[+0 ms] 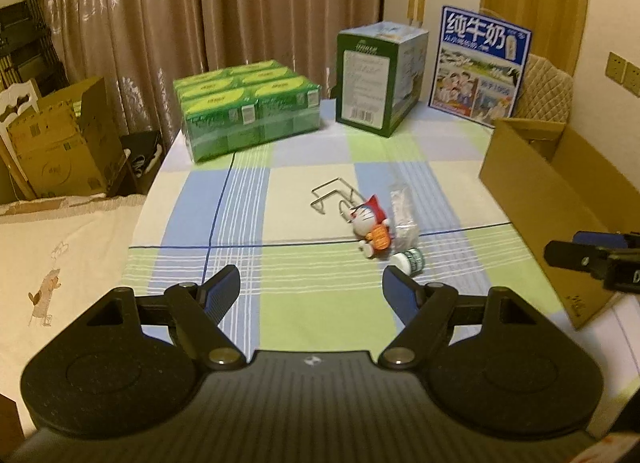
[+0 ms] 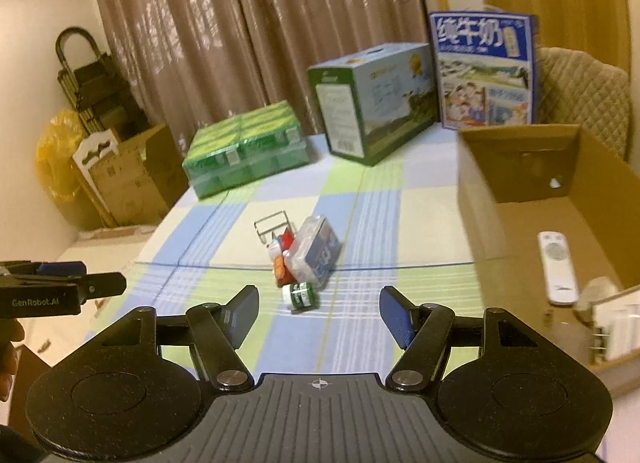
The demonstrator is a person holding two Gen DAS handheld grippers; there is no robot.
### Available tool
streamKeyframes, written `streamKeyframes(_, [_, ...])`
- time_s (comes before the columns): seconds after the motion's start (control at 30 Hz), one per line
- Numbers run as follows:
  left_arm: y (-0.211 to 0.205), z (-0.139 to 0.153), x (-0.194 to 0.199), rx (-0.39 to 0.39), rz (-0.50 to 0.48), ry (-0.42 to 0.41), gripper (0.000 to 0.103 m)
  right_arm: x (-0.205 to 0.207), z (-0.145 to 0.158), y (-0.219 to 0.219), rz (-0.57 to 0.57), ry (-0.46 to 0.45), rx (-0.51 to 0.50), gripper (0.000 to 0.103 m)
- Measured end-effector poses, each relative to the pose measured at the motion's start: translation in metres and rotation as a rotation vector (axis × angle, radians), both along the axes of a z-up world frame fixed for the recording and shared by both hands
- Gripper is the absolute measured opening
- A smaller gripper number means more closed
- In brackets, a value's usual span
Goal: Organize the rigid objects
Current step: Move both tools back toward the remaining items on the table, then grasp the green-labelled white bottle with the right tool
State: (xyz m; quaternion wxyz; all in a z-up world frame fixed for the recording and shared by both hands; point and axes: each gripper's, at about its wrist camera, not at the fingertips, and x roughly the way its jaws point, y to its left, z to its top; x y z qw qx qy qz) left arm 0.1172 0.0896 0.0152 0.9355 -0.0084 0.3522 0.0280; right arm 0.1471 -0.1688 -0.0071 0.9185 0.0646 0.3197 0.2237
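Dead ahead of both grippers, mid-tabletop (image 1: 280,167), sits the cluster to sort: small white-and-green bottle (image 2: 301,295) nearest, on its side, then the blue-and-red cartoon figurine (image 1: 370,225), a clear plastic case (image 2: 316,253) and a bent wire rack (image 1: 332,193) furthest back.

Right gripper (image 2: 318,313): fingers (image 2: 394,321) wide, nothing between them. The bottle lies just beyond the tips and slightly left of centre, with its long axis running roughly across the gap, cap end to the left.

Left gripper (image 1: 312,295): fingers (image 1: 224,295) wide too, empty. From its view the bottle (image 1: 410,261) is off to the right, just past the right finger tip, so it would need a sideways shift.

Judgement: the right hand is better lined up for the bottle. The open cardboard box (image 2: 520,183) is on its side as well, with a white remote (image 2: 558,267) already inside. With the axis crosswise to the fingers, a wrist roll probably helps, otherwise the fingers would close on the bottle's ends.
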Motion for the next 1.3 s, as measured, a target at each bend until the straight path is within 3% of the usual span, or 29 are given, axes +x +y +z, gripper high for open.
streamKeyframes(0.27, [0.016, -0.043, 0.046, -0.033, -0.005, 0.011, 0.075, 0.038, -0.044, 0.044, 0.074, -0.01, -0.107, 0.064])
streamKeyframes(0.43, [0.024, -0.062, 0.078, -0.056, -0.013, 0.027, 0.075, 0.062, -0.069, 0.059, 0.127, 0.017, -0.122, 0.063])
streamKeyframes(0.5, [0.025, -0.068, 0.088, -0.065, -0.012, 0.027, 0.074, 0.071, -0.081, 0.064, 0.132, 0.035, -0.135, 0.057])
streamKeyframes(0.67, [0.02, -0.068, 0.106, -0.066, -0.039, -0.006, 0.074, 0.088, -0.093, 0.077, 0.143, 0.036, -0.164, 0.047])
streamKeyframes(1.03, [0.033, -0.077, 0.13, -0.076, -0.026, 0.021, 0.074, 0.11, -0.108, 0.095, 0.182, 0.06, -0.202, 0.044])
streamKeyframes(1.3, [0.032, -0.076, 0.129, -0.083, -0.036, 0.022, 0.074, 0.114, -0.116, 0.103, 0.198, 0.072, -0.213, 0.034])
